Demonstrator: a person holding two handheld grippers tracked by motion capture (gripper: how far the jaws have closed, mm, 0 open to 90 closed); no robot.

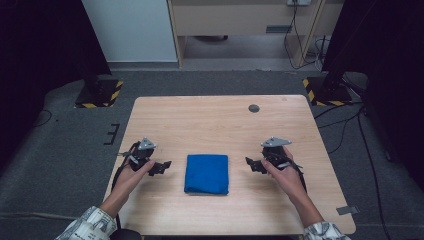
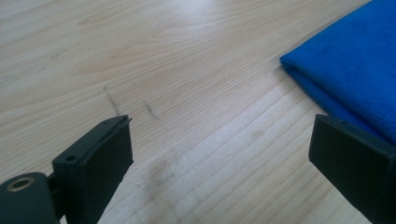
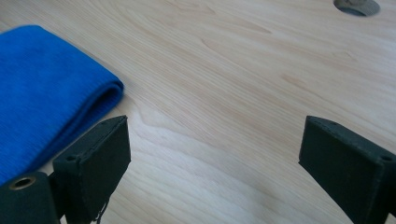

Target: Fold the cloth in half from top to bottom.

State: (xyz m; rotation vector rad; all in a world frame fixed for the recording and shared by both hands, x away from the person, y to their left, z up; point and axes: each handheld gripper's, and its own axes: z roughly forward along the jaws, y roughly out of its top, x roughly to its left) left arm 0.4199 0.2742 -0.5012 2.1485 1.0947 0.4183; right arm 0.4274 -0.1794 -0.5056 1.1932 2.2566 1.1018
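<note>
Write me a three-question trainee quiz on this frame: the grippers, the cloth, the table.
1. True or false: the left gripper is shut on the folded blue cloth.
2. Where does the cloth lie relative to the two grippers?
3. The round grey cap on the wooden table sits: A) near the far edge, B) on the cloth, C) between the right gripper's jaws.

Key: 1. False, its jaws stand open, apart from the cloth. 2. Between them, touching neither. 3. A.

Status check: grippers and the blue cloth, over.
Left gripper open, right gripper open, both empty. Folded blue cloth flat between them, untouched. Nothing in the way.
</note>
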